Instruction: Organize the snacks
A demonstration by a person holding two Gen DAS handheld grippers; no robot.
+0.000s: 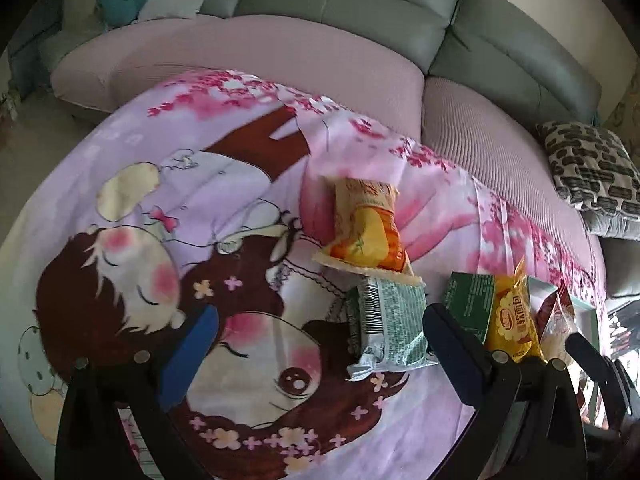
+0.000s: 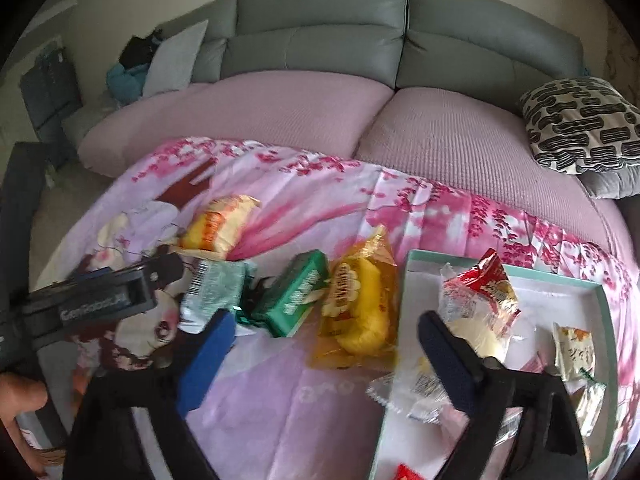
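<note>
Both grippers, left (image 1: 320,344) and right (image 2: 326,350), are seen wide open w/ nothing held. Green pack (image 1: 390,330) sits betw. left jaws; if gripped off-centre, orange bag (image 1: 370,228) resting on it could be dragged. Tray (image 2: 416,258) rim may be knocked.

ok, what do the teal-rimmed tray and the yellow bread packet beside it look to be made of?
Shallow teal-rimmed tray: looks like cardboard, a box lid perhaps; thin straight walls, matte white inside. Can't rule out plastic.
Yellow bread packet: thin clear plastic film, glossy; it crinkles, catches glare, and the bun shows through it.
</note>
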